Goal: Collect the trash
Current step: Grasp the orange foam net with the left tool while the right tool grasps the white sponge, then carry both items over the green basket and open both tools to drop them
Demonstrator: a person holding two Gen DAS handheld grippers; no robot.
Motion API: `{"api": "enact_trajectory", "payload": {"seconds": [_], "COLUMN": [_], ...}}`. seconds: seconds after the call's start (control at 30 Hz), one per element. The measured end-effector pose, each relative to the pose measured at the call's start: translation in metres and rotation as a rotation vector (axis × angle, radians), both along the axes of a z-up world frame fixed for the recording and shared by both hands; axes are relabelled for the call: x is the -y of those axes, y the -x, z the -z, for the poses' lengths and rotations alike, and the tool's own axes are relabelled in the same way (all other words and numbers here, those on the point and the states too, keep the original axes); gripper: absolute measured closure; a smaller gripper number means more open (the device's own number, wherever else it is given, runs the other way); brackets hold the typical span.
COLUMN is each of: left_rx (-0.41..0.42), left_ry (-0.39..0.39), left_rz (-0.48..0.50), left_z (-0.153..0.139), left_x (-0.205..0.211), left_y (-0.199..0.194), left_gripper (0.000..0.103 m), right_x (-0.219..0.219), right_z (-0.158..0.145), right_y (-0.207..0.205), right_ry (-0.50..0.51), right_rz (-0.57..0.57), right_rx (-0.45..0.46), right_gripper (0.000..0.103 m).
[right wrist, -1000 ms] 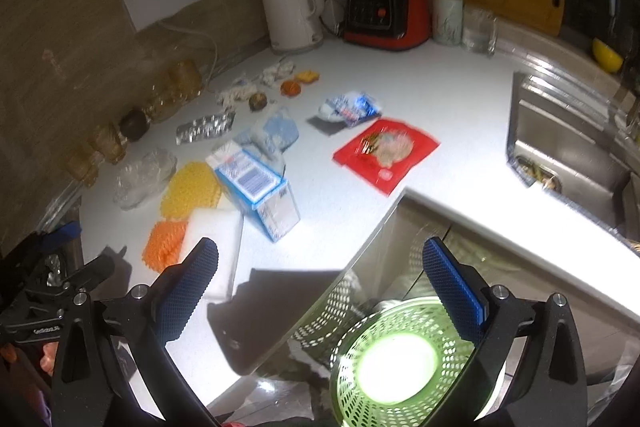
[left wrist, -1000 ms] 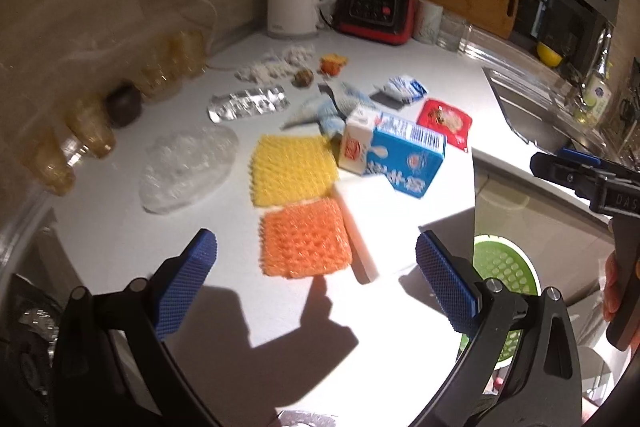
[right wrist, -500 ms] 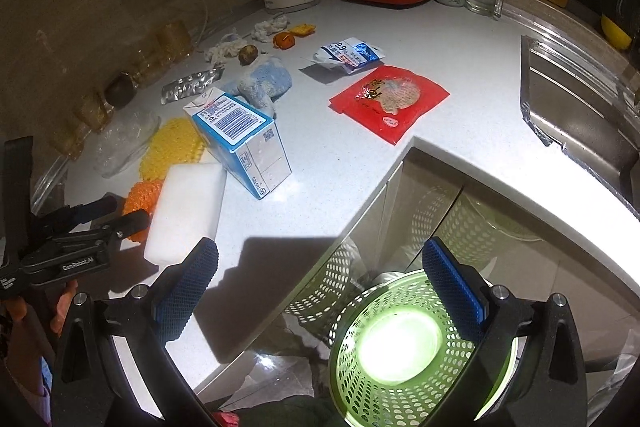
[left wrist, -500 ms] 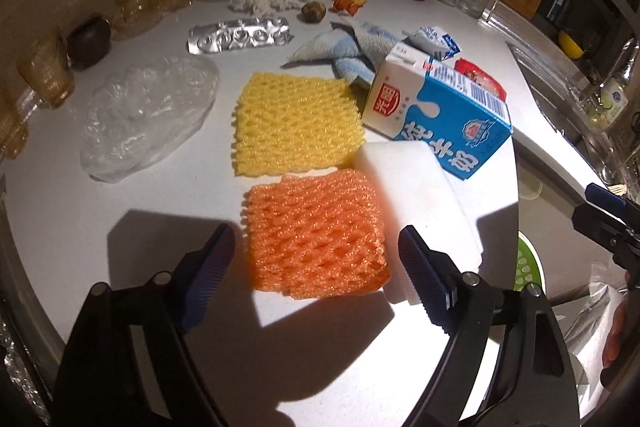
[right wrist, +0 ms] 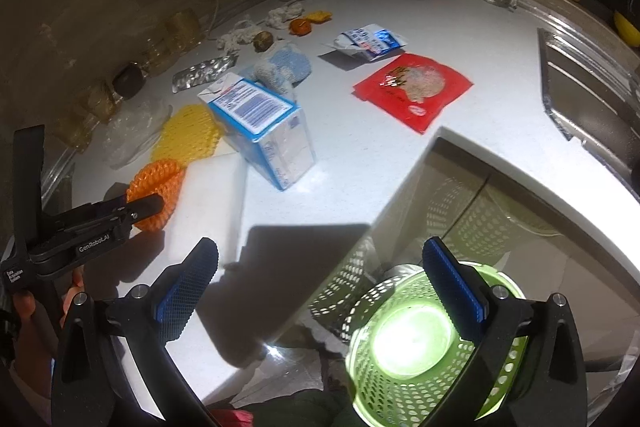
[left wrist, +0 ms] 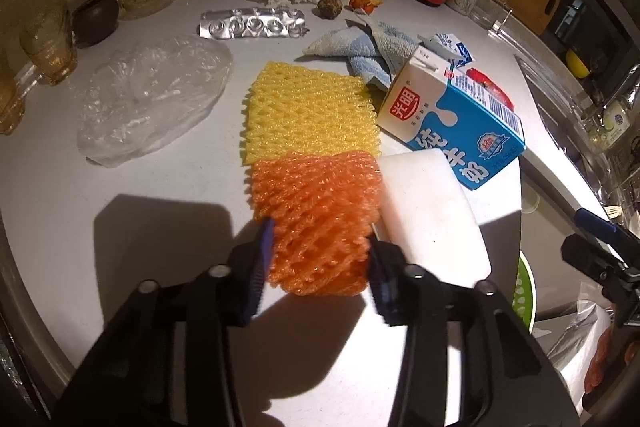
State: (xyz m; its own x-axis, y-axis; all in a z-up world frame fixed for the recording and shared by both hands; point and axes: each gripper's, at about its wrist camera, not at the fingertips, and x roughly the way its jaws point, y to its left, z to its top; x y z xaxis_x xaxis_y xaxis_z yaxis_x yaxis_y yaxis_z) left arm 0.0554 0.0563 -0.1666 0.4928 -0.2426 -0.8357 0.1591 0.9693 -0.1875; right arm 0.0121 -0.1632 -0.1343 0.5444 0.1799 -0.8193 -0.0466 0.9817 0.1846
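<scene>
Two tongs show. The left tongs have just been closing and now pinch the near end of the orange net, whose sides bulge between the blue pads; the rest of the net lies on the white table. Its far edge touches the yellow net, and its right side lies against the white foam block. A blue milk carton lies on its side just beyond the block. The right tongs stand wide apart with nothing between them, hanging past the table's edge above the green basket, well apart from the orange net.
</scene>
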Motion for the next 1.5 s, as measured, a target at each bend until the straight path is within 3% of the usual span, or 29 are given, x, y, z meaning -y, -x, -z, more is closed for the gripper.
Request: {"api": "enact_trajectory", "payload": {"seconds": [0.23,0.47,0.7,0.8,0.9,1.0,1.23,1.5], "left_rx": [0.037,0.046,0.081,0.090,0.103,0.109,0.111,0.014], "left_ry": [-0.015,0.034,0.014,0.016,0.005,-0.005,-0.003,0.120], "left_rz": [0.019,0.015,0.001,-0.005,-0.014,-0.006,0.119,0.418], "left_z": [-0.005,-0.014,-0.028,-0.034,-0.040,-0.045,-0.064,-0.064], "left_x": [0.000,-0.013,-0.026,-0.033,-0.036,-0.032,0.011,0.138], "left_y": [0.006,0.015,0.026,0.030,0.034,0.039,0.061,0.089], "left_gripper": [0.081,0.082,0.082,0.082,0.082,0.082,0.082,0.079], "right_x": [-0.045,-0.080,-0.100,-0.105,-0.107,-0.105,-0.057,0.074], "right_z": [0.018,0.037,0.046,0.045,0.042,0.040,0.006,-0.016], "right_y": [-0.019,-0.035,-0.042,-0.041,-0.037,-0.036,0.016,0.089], "right_ry": [-0.032,0.020,0.092,0.119,0.125,0.100,0.017,0.040], "right_rz": [-0.032,-0.032,-0.041,-0.063,-0.094,-0.118,-0.122,0.154], "right_rx": [-0.033,-0.059,-0.053,-0.037,-0.015,-0.018,0.024,0.054], "right_gripper": [0.002,0.002,0.002,0.013,0.040,0.042,0.042,0.042]}}
